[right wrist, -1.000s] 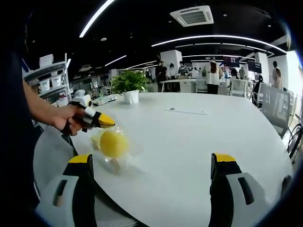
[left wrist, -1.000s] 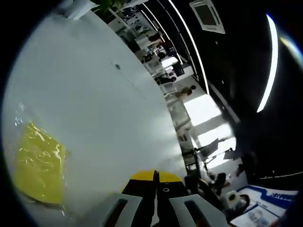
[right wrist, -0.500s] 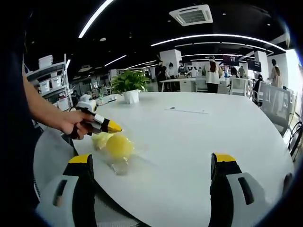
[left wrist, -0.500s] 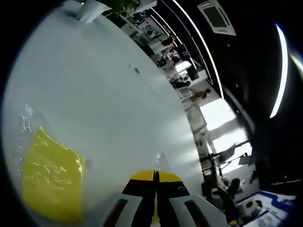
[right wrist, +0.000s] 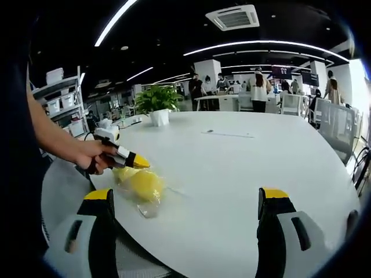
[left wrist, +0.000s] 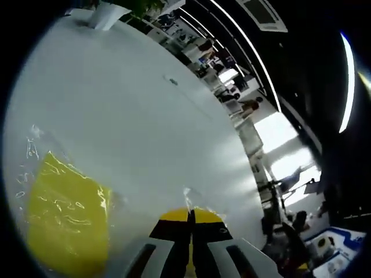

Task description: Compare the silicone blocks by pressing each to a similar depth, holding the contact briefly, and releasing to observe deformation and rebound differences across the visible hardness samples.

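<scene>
Table: white round top [right wrist: 243, 174], bare across most of its width, with a potted plant [right wrist: 157, 104] at its far edge.
Silicone block: yellow piece [right wrist: 142, 184] in clear crinkled wrap, lying on the table near the person's side; in the left gripper view it sits low on the left [left wrist: 66, 220], beside the jaws and apart from them.
Left gripper: held in the person's hand [right wrist: 93, 155], its yellow-tipped jaws [right wrist: 139, 163] pressed together with no gap, nothing between them; the tip hangs just over the block's near-left edge, and whether it touches the wrap I cannot tell. Its own view shows the same closed tips [left wrist: 190, 220] above bare table.
Right gripper: jaws [right wrist: 184, 200] spread wide apart, holding nothing, over the table's near edge, to the right of the block.
Room: people and desks far behind, ceiling light strips overhead.
</scene>
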The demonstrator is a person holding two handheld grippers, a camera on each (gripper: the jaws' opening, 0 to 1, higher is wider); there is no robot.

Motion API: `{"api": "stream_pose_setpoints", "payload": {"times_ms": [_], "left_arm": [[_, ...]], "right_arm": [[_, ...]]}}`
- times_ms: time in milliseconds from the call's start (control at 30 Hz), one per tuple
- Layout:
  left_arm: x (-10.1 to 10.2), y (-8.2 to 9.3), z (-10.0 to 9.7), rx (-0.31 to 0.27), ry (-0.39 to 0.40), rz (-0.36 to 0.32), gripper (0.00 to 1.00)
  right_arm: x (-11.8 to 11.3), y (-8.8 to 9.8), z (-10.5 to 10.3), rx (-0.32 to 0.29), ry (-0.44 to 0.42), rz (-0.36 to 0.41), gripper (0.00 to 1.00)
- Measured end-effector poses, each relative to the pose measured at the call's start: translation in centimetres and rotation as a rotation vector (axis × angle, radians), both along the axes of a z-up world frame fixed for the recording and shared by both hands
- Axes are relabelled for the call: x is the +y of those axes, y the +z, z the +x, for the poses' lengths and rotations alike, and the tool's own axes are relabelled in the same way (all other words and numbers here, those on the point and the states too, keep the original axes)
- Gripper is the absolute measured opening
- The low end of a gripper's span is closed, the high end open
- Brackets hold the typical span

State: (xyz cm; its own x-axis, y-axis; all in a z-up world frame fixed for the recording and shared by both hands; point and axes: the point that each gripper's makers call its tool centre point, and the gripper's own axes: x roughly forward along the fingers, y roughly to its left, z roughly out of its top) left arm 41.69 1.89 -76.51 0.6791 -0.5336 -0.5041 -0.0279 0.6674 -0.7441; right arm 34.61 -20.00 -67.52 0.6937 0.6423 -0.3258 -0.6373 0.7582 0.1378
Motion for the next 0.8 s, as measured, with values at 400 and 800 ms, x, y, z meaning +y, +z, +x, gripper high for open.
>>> {"api": "stream_pose_setpoints", "payload": {"times_ms": [400,800], "left_arm": [[-0.1,-1.7,-0.3,-0.001,-0.076,0.112,0.0],[-0.1,-2.4,-0.3,-0.022,-0.13,0.195,0.0]], "right_arm": [[0.1,0.1,-0.2,-0.001,0.004,-0.011,0.96],[0.1,-0.1,-0.3,0.006,0.009,-0.026,0.96]]}}
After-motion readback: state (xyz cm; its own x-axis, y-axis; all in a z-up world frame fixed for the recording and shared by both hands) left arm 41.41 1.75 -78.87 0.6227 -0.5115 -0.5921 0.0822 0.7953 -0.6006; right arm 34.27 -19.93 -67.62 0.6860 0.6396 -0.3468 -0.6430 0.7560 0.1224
